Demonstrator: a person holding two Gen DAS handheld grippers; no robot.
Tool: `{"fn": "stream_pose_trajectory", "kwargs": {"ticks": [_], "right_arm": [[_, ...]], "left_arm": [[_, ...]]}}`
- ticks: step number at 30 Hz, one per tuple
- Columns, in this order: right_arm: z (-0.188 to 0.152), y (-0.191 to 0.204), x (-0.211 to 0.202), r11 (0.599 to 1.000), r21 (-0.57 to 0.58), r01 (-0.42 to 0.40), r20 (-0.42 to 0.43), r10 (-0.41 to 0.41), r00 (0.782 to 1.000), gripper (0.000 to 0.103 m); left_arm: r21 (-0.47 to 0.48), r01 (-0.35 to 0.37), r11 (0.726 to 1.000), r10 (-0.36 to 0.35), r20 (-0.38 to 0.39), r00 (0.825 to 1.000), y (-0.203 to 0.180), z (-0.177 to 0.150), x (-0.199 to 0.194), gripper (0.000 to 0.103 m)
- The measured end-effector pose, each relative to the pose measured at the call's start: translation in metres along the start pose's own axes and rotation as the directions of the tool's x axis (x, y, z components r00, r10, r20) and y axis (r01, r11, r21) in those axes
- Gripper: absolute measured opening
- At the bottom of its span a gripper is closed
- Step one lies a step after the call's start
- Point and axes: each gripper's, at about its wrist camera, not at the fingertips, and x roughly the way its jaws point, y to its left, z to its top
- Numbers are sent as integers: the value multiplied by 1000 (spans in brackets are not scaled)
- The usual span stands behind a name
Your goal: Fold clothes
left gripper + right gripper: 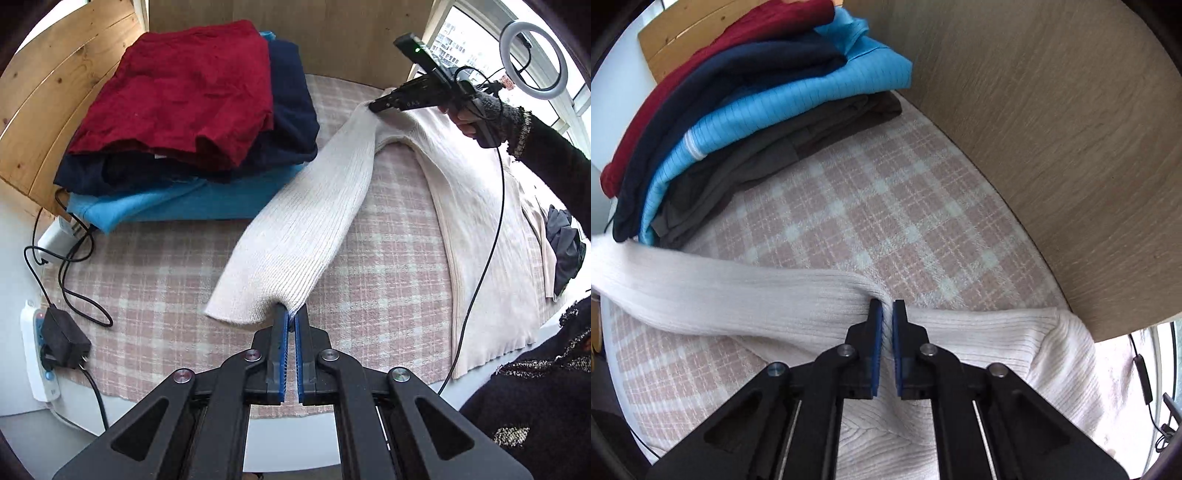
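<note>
Now your left hand-held gripper [291, 314] clamps the cream ribbed knit sweater's sleeve [306, 206] cuff; your right hand-held gripper [887, 308] clamps its shoulder, the sleeve stretched lengthwise between them.

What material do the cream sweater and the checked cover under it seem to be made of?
The cream sweater looks like a soft rib knit, perhaps wool or acrylic: fine parallel ribs run along its sleeve, and the surface is matte. The checked cover looks like a woven, slightly fuzzy cloth, maybe cotton or a blend: its pink and white squares show a coarse thread grid. The exact fibre cannot be told from the look alone.
</note>
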Motion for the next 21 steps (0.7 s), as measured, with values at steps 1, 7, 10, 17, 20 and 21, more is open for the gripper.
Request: {"fn": "stream_pose_trajectory", "kwargs": {"ticks": [1,7,10,17,20,21], "right_arm": [[0,-4,-3,1000,21,-12,3,12,1000,5],[0,-27,-19,987,135,-87,46,81,996,5],[-1,-26,-7,991,135,-2,-8,3,1000,5],[3,-1,-17,1000,-2,27,12,-27,1000,12],[4,23,-23,990,-133,48,31,-44,999,29],[5,32,-25,982,-179,62,38,-56,998,32]], "left_arm": [[-21,-3,1000,3,-3,1000,1,-2,4,3],[-167,62,984,-42,121,992,53,18,-32,3],[-248,-27,968,37,38,999,89,22,-9,3],[-168,-53,984,57,22,998,89,21,11,21],[-45,-80,996,82,43,996,70,33,22,31],[-10,-79,997,79,36,996,64,36,28,34]]}}
